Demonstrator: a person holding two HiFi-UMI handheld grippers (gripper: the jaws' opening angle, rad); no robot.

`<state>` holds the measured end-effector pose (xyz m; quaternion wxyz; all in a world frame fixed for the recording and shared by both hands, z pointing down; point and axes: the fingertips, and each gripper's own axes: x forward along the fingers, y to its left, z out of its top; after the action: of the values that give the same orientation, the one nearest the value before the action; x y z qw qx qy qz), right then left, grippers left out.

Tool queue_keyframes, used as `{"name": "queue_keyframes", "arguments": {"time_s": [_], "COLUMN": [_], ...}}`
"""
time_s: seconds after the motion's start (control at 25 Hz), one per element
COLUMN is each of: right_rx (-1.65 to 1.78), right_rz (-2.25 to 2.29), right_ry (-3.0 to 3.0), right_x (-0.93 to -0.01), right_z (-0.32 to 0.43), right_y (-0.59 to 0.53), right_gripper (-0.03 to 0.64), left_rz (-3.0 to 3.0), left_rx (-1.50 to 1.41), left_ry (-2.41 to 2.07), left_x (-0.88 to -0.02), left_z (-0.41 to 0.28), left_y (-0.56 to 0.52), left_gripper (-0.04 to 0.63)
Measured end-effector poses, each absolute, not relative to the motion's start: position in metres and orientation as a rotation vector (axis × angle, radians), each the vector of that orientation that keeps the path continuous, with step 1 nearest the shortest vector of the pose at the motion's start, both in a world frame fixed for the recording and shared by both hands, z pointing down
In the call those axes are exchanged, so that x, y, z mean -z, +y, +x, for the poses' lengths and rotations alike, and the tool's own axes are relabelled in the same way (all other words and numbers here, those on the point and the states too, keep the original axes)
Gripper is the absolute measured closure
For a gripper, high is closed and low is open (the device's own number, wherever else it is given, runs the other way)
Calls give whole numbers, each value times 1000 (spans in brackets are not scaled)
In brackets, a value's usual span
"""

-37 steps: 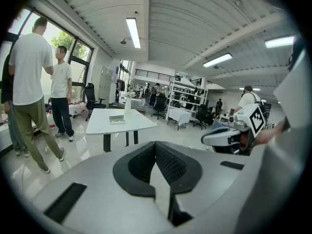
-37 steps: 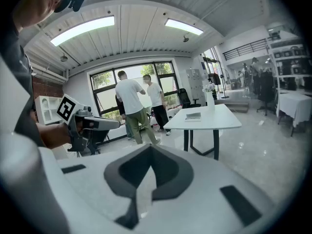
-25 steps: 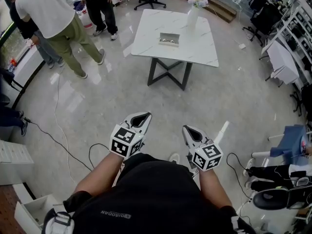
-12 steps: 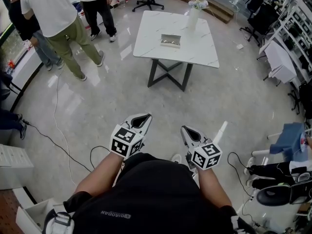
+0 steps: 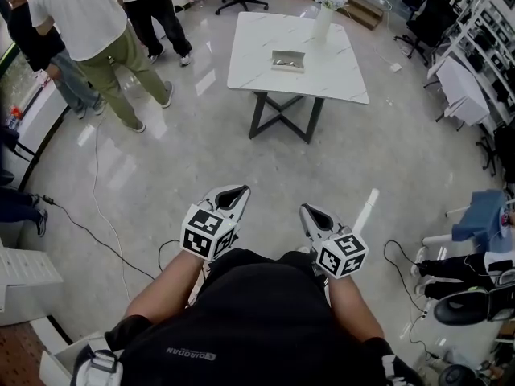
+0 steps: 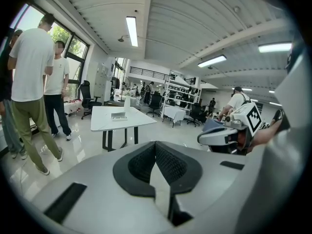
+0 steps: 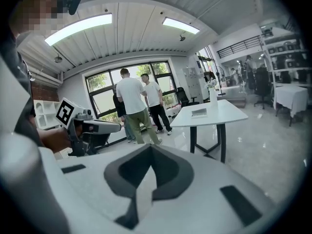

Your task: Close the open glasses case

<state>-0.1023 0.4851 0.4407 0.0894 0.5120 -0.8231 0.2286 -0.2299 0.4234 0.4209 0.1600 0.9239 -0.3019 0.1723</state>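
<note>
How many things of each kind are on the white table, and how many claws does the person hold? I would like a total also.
Open glasses case: 1
Vase with flowers: 1
Claws, both shut and empty: 2 (left claw, right claw)
Total: 4

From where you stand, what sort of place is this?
Probably an open-plan lab or workshop office: a white table stands alone on a glossy floor, with racks and office chairs round the edges.
</note>
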Motion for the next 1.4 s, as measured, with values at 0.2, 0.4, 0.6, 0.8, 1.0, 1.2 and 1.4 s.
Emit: {"name": "queue_keyframes", "arguments": {"time_s": [0.2, 0.4, 0.6, 0.8, 1.0, 1.2, 1.4], "right_rx": [-694, -685, -675, -673, -625, -626, -646], "right_rz": [1515, 1527, 1561, 1569, 1563, 1559, 1531], "right_ry": [-2425, -2430, -2440, -2467, -2492, -2501, -2514], "right_x": [-445, -444, -444, -440, -427, -424, -427], "right_z": [-114, -113, -101, -86, -66, -39, -21], "right_y": [486, 474, 451, 413, 374, 334, 303], "right_gripper": [615, 615, 615, 615, 615, 615, 615], "left_rz": [2625, 2616, 2617, 2613, 2619, 2630, 2622], "left_rx": [-497, -483, -483, -498, -492, -484, -506], "left_ry": [-844, -828, -837, -870, -894, -906, -905], "left_x": [-428, -433, -436, -434, -424, -417, -419], "left_z": [-241, -238, -229, -218, -197, -168, -144], "left_y": [419, 412, 398, 371, 331, 292, 265], "left_gripper": [592, 592, 592, 592, 592, 592, 592]}}
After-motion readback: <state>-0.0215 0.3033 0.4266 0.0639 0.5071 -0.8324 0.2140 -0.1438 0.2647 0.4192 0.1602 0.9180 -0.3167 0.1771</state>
